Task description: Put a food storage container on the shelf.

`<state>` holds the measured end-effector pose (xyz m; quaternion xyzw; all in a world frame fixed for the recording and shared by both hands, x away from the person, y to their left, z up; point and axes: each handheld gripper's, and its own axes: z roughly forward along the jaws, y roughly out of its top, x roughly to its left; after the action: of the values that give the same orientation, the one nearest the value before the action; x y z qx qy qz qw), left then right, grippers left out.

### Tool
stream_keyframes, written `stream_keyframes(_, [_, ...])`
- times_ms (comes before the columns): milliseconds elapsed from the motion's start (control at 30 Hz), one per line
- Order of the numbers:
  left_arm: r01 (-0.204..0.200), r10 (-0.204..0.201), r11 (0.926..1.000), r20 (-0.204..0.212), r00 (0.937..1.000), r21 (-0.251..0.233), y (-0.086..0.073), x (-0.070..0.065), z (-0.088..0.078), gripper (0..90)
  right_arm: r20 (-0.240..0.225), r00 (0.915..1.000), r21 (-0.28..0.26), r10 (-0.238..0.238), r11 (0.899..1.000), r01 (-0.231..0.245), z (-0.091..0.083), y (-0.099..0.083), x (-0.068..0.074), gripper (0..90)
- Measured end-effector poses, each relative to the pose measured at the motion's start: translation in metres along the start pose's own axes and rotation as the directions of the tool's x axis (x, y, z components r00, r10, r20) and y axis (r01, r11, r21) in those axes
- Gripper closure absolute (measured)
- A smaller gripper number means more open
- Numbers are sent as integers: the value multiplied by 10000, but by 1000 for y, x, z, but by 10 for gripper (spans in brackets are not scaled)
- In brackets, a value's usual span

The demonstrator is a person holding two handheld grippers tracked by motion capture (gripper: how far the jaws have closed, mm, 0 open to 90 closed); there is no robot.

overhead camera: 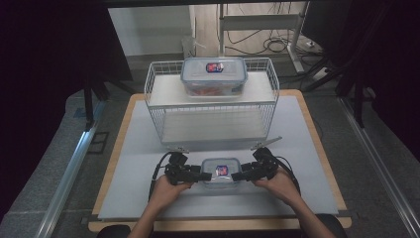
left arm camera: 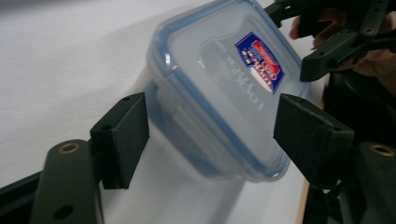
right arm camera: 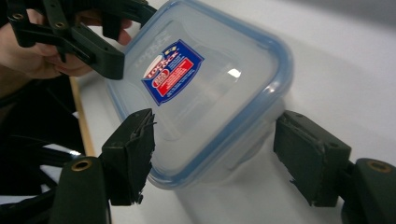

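A small clear container (overhead camera: pixel 221 170) with a blue-rimmed lid and a red-and-blue label sits on the grey mat near the front edge. My left gripper (overhead camera: pixel 204 176) meets it from the left; in the left gripper view the container's corner (left arm camera: pixel 219 93) fills the gap of that gripper (left arm camera: pixel 212 128), and both pads (left arm camera: pixel 123 133) look pressed to it. My right gripper (overhead camera: pixel 236 175) comes from the right. Its jaws straddle the opposite corner (right arm camera: pixel 210 88): that gripper (right arm camera: pixel 214 147) has one pad at the lid rim, while the other pad (right arm camera: pixel 308 156) stands a little off.
A white wire rack (overhead camera: pixel 153 84) stands behind on the mat (overhead camera: pixel 138 163), with a larger lidded container (overhead camera: pixel 214 74) holding something orange on its top shelf. The rack's lower shelf is bare. Wooden table edges frame the mat; cables lie on the floor beyond.
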<state>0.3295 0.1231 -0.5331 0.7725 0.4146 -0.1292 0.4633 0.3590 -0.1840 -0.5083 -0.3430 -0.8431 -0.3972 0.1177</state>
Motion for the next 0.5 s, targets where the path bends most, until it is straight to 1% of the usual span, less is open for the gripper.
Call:
stream_keyframes(33, [35,-35,10000,-61,10000,-23,0,-1,1,265,-103,9999,38,62,10000,-61,1,0,-1,284])
stream_keyframes(100, [10,-10,10000,-36,10000,20,0,-1,-1,276,-144,9997,76,184,9998,-183,2,0,-1,292])
stream_keyframes(200, [15,-15,10000,44,10000,-43,-1,-1,-5,350,-303,9986,81,428,9991,-426,-1,-1,-3,333])
stream_keyframes(300, [-126,126,9999,11,9999,-20,-3,-4,-7,374,-353,9977,-18,574,9983,-575,-3,-3,-4,373])
stream_keyframes(367, [-204,204,9998,18,9998,-20,-3,-5,-8,387,-321,9980,-41,542,9985,-543,-5,-3,-2,390])
stream_keyframes(400, [-128,128,9999,-10,9999,-59,-3,-5,-9,403,-259,9987,-69,446,9990,-447,-5,-3,-1,398])
stream_keyframes(433, [-103,103,9998,9,9999,-155,-4,-6,-11,428,-220,9988,-72,429,9990,-431,-6,-4,1,411])
stream_keyframes(467, [-223,224,9995,35,9997,-233,-4,-6,-13,457,-154,9993,-148,338,9993,-341,-8,-4,2,434])
stream_keyframes(500, [-221,222,9992,32,9997,-323,-4,-7,-14,481,-115,9995,-218,292,9993,-294,-9,-5,4,458])
